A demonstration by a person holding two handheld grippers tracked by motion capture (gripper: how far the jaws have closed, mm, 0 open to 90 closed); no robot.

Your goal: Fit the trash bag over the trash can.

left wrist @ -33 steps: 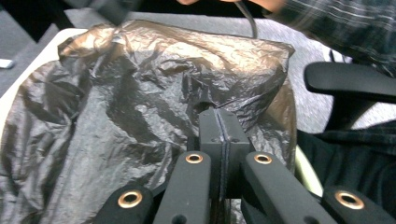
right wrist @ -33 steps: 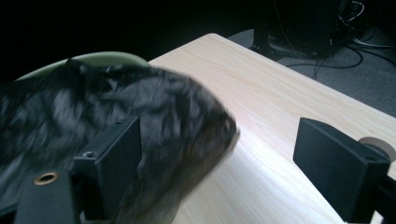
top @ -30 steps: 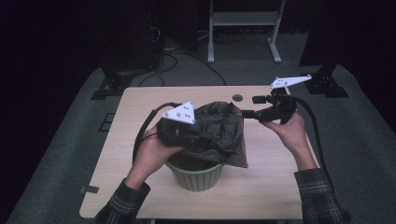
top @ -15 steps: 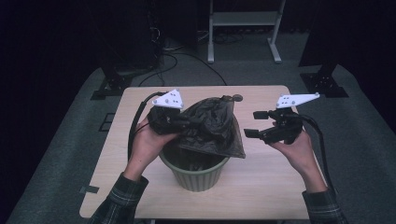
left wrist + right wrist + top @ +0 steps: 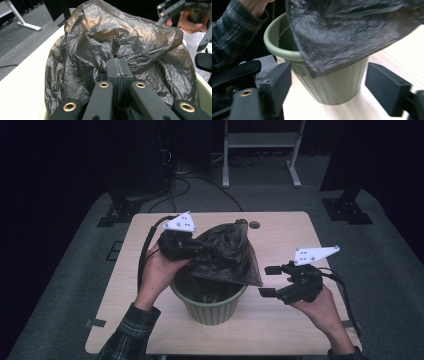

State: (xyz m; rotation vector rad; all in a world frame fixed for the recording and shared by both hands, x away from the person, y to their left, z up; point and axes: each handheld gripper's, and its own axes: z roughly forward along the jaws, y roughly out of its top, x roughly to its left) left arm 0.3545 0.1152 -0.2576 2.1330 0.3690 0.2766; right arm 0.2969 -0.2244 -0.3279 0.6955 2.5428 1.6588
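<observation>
A green ribbed bin (image 5: 210,302) stands on the table near its front edge. A crumpled dark plastic bag (image 5: 225,252) hangs over the bin's mouth, partly inside it. My left gripper (image 5: 192,246) is shut on the bag's left side, above the bin's rim; in the left gripper view its jaws are pressed together on the bag (image 5: 120,40). My right gripper (image 5: 268,281) is open, to the right of the bin, level with its rim. In the right gripper view the bin (image 5: 329,82) and a hanging corner of the bag (image 5: 342,32) lie between the wide jaws, farther off.
The light wooden table (image 5: 295,240) has bare room at the back and on both sides of the bin. A small round hole (image 5: 254,225) sits near the far edge. Dark stands and cables lie on the grey floor beyond the table.
My left gripper has lifted the bag up and back over the bin. My right gripper has come down and toward the front, from the far right to beside the bin.
</observation>
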